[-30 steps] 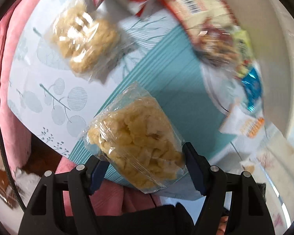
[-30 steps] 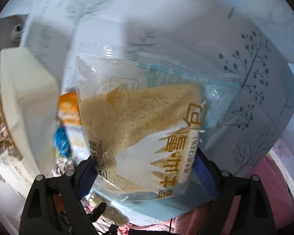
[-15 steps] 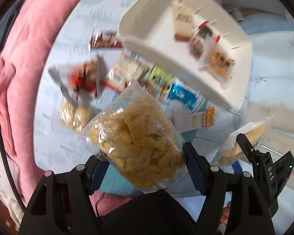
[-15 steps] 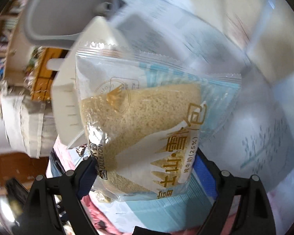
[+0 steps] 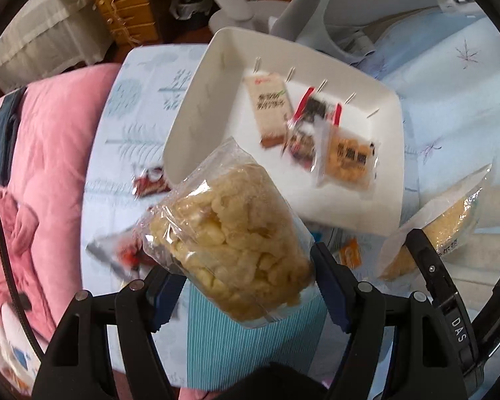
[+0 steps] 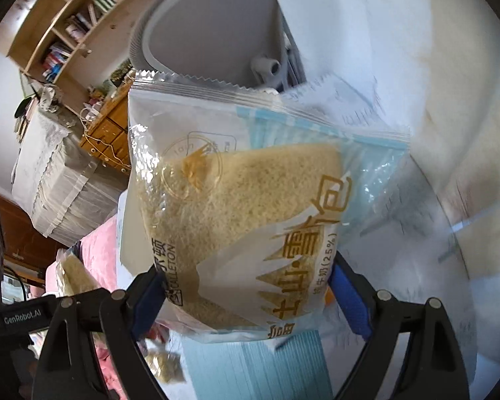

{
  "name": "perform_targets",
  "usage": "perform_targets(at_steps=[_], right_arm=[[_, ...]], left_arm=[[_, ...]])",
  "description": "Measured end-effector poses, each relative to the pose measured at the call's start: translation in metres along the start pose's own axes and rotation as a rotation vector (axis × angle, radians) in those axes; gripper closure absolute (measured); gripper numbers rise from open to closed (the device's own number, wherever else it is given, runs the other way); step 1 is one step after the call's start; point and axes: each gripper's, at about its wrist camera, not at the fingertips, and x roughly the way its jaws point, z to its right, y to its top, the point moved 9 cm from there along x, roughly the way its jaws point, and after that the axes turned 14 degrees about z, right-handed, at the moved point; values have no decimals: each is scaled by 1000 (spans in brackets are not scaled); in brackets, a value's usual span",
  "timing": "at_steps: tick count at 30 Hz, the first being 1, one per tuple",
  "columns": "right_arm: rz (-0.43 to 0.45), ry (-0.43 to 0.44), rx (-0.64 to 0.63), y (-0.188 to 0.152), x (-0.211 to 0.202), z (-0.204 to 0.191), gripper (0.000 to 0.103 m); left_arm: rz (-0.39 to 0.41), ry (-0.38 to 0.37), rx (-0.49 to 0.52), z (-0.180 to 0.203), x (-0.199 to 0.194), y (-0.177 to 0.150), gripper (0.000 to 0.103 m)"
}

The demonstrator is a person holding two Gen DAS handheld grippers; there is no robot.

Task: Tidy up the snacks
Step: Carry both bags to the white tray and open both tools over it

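**Two snack packets held above the tray, sorting partly done**

Left wrist view: the left claw [image 5: 246, 286] is closed on a clear bag of puffed snacks [image 5: 230, 250], its two blue-padded jaws pressing the bag's lower sides. The bag is held in the air, in front of the near edge of a white tray [image 5: 196, 113]. Inside the tray lie three packets: a tan bar packet [image 5: 270, 110], a dark packet with red ends [image 5: 311, 126] and an orange cracker packet [image 5: 348, 160], the last two overlapping. The tray rests on a pale blue patterned cloth [image 5: 133, 126], which appears to cover a bed rather than a bench; a pink blanket [image 5: 46, 153] lies alongside. Loose packets remain on the cloth outside the tray: a red-brown packet [image 5: 150, 181] just beside the tray's near corner, a red and silver wrapper [image 5: 120, 253] partly hidden behind the held bag, and a small orange packet [image 5: 350, 255].

Right wrist view: the right claw [image 6: 250, 291] grips a bread packet [image 6: 236, 213] by its lower edge, the packet standing upright between the jaws. The view is blurred, and the tray cannot be made out clearly.

Progress, as a judgement: three items are placed, two are in hand and ready to go in, and at least three lie unsorted. The task appears roughly at its midpoint.
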Motion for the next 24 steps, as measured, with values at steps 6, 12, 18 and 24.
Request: perform_targets(at_steps=[6, 12, 18, 24], right_arm=[[38, 35, -37, 6, 27, -8, 12], [7, 44, -37, 9, 49, -9, 12], [-9, 68, -51, 10, 54, -12, 10], [-23, 87, -28, 11, 49, -6, 5]], left_arm=[[77, -67, 15, 7, 26, 23, 31], [125, -121, 2, 10, 48, 38, 31], [137, -132, 19, 15, 53, 43, 7], [133, -130, 15, 19, 42, 33, 4]])
